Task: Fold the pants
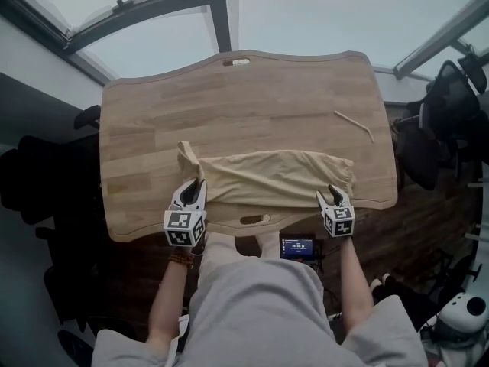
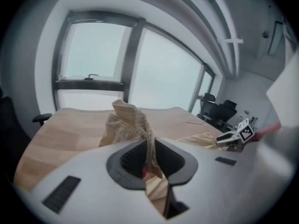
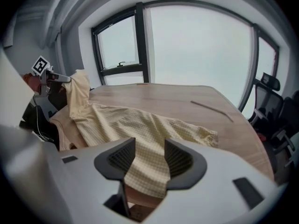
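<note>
Closest in, the person's grey-clad lap [image 1: 260, 304] fills the bottom of the head view, with both bare forearms reaching up to the near edge of the wooden table [image 1: 229, 98]. Out on that edge lie the pants [image 1: 267, 176], pale yellow with a fine check, spread crosswise from left to right along the side of the table nearest the person.

Over to the left gripper [image 1: 195, 186]: it's clenched on the left end of the pants. Its own view shows the jaws nearly together with a thin fold of cloth pinched between them, and the cloth stands up above them in a crumpled peak. That end is lifted clear of the wood, while the rest of the garment lies flat.

Now the right gripper [image 1: 336, 193], down at the near right corner of the pants. Its jaws stand well apart. A flat strip of the checked cloth runs between them and hangs over the table edge, but nothing there looks bunched or squeezed, so that side reads as released.

Further back, a thin stick [image 1: 354, 125] lies alone on the bare wood towards the far right. A small lit screen [image 1: 298, 245] sits below the table edge, just beside the right forearm. Dark office chairs [image 1: 451, 105] stand off to the right, by the big windows.
</note>
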Demonstrator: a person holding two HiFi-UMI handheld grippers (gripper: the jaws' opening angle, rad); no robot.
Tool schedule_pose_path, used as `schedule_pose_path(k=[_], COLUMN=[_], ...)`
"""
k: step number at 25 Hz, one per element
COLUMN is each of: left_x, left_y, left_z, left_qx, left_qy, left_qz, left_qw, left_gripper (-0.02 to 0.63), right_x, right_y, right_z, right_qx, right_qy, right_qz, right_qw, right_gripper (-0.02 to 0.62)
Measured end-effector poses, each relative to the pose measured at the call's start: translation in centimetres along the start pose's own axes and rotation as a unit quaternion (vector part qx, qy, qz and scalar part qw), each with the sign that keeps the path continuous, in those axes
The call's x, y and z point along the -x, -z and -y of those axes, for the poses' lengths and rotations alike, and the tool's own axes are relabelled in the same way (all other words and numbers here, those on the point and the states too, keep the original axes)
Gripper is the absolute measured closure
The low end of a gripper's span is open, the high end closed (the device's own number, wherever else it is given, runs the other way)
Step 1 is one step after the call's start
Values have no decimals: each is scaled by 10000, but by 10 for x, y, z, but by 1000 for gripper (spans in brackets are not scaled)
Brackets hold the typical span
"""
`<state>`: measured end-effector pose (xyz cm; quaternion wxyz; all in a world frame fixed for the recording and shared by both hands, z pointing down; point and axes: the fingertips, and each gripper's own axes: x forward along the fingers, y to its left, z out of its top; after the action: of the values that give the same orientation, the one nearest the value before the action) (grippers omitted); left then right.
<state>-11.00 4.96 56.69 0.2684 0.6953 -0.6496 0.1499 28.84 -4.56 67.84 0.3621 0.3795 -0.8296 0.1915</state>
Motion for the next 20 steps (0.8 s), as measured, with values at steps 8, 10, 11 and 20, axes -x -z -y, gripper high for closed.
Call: schedule_pose_path(k=[8, 10, 11, 20], left_x=[-97, -109, -107, -56], left_y=[53, 86, 99, 117], left_z=[170, 202, 212, 93], left_qx=[-1044, -1138, -1172, -837], left_qy=[1123, 1676, 1956, 1023], left_qz=[-859, -1381, -1579, -1611], left_qw=[9844, 9695, 9608, 9780], left_gripper=[549, 473, 367, 353], right_x=[6, 3, 0, -69], right_y=[-4, -4, -5, -59], right_z=[3, -6, -14, -113], right_qx=[120, 102, 90, 521], right_qy=[-453, -668, -822, -2406], right_qz=[288, 256, 240, -287], right_qw=[9985, 9974, 9963, 9688], right_gripper=[398, 397, 397, 397])
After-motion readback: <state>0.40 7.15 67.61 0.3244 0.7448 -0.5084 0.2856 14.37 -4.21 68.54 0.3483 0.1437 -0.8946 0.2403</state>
